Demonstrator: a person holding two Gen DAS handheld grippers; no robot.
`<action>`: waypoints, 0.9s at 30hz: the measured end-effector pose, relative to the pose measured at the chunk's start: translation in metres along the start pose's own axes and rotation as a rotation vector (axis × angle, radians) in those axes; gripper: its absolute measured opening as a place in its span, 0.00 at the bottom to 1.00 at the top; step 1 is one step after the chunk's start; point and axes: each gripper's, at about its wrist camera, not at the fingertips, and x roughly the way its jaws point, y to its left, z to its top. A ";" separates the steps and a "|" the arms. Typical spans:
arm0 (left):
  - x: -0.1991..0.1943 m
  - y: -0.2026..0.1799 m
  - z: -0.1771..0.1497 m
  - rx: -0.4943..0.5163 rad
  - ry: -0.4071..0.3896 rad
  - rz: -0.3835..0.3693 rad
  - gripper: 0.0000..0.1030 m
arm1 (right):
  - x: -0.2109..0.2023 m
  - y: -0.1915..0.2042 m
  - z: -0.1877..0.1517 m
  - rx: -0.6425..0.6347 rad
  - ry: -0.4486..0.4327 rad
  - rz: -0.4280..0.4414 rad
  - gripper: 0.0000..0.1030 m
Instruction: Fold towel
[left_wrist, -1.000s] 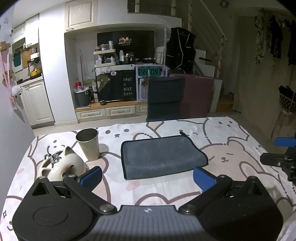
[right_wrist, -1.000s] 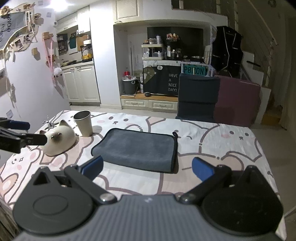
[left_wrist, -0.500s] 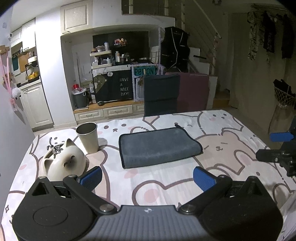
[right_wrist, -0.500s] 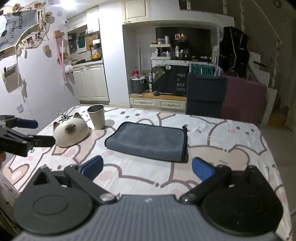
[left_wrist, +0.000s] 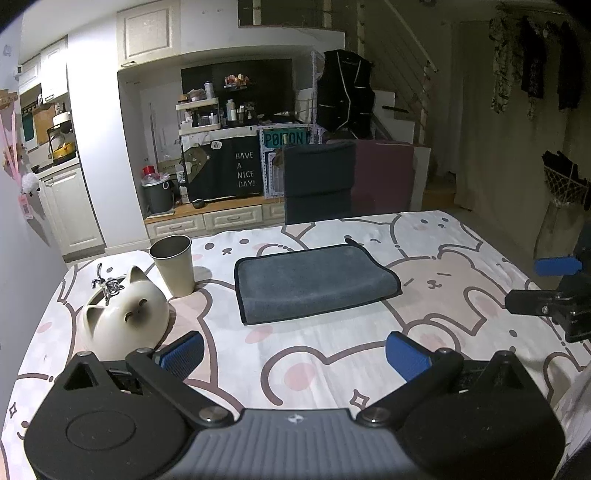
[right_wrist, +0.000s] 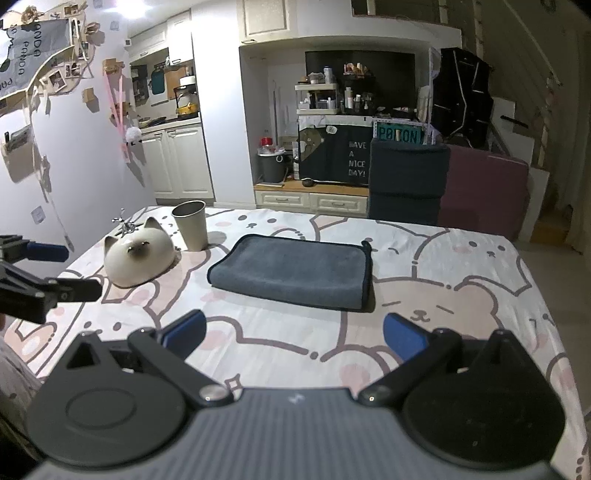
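The left gripper (left_wrist: 294, 355) hangs over the near part of the table with its blue-padded fingers (left_wrist: 183, 353) spread wide apart — nothing sits between them and they touch nothing. The right gripper (right_wrist: 293, 334) is the same: blue pads wide apart, empty, above the cloth and clear of everything. Each gripper also shows at the edge of the other's view, well out to the side.

The dark grey folded towel with black edging (left_wrist: 314, 282) lies flat in the middle of the table on the white cartoon-bear tablecloth (left_wrist: 443, 280), its small hanging loop at the far right corner. It is well apart from both grippers, with a band of bare cloth between it and the fingertips.

To the towel's left stand a beige tapered cup (left_wrist: 173, 265) and, nearer, a cream cat-shaped ceramic dish (left_wrist: 125, 317) holding small metal pieces — the dish lies just beside the left gripper's left finger. The cloth to the right of the towel is open out to the table's right edge. A dark chair back (left_wrist: 317, 182) stands behind the far edge.
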 end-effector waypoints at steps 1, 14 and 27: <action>0.000 0.000 0.000 -0.002 0.000 0.000 1.00 | 0.000 0.000 0.000 0.001 0.002 0.003 1.00; 0.001 0.002 -0.001 -0.005 0.004 -0.006 1.00 | 0.001 0.000 -0.002 -0.009 0.006 0.015 1.00; 0.002 0.002 -0.003 -0.003 0.011 -0.008 1.00 | 0.001 -0.001 -0.004 -0.012 0.004 0.029 1.00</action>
